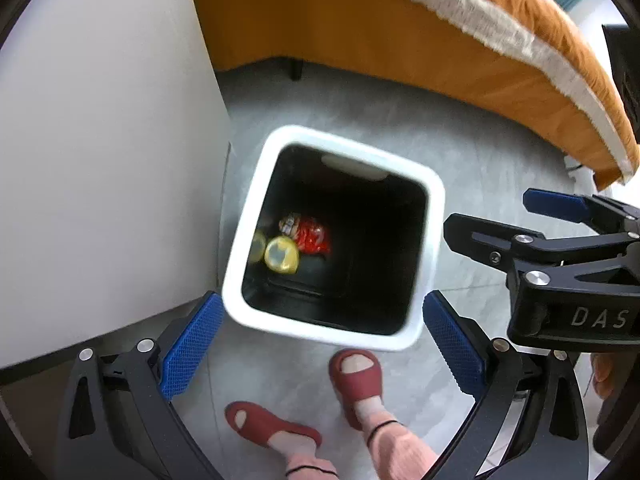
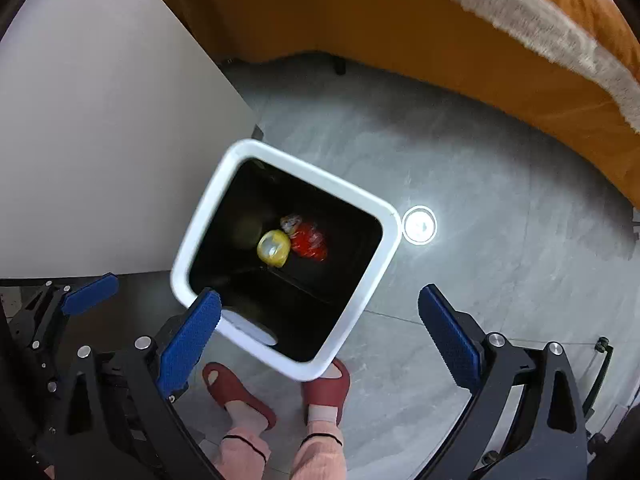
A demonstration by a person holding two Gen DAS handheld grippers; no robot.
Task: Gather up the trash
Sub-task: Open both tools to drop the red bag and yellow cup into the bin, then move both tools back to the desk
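Note:
A white-rimmed trash bin (image 1: 434,224) with a dark inside stands on the grey floor. At its bottom lie a crumpled red wrapper (image 1: 310,234) and a yellow round piece of trash (image 1: 282,255). The bin (image 2: 390,232), red wrapper (image 2: 310,242) and yellow piece (image 2: 274,248) also show in the right wrist view. My left gripper (image 1: 320,348) is open and empty above the bin's near rim. My right gripper (image 2: 320,336) is open and empty above the bin; it also shows in the left wrist view (image 1: 486,220).
A white table top (image 1: 100,140) lies left of the bin. A bed with an orange frame (image 1: 400,52) and fringed blanket runs along the back. The person's feet in red slippers (image 1: 356,376) stand just before the bin. A small round floor fitting (image 2: 419,225) sits right of the bin.

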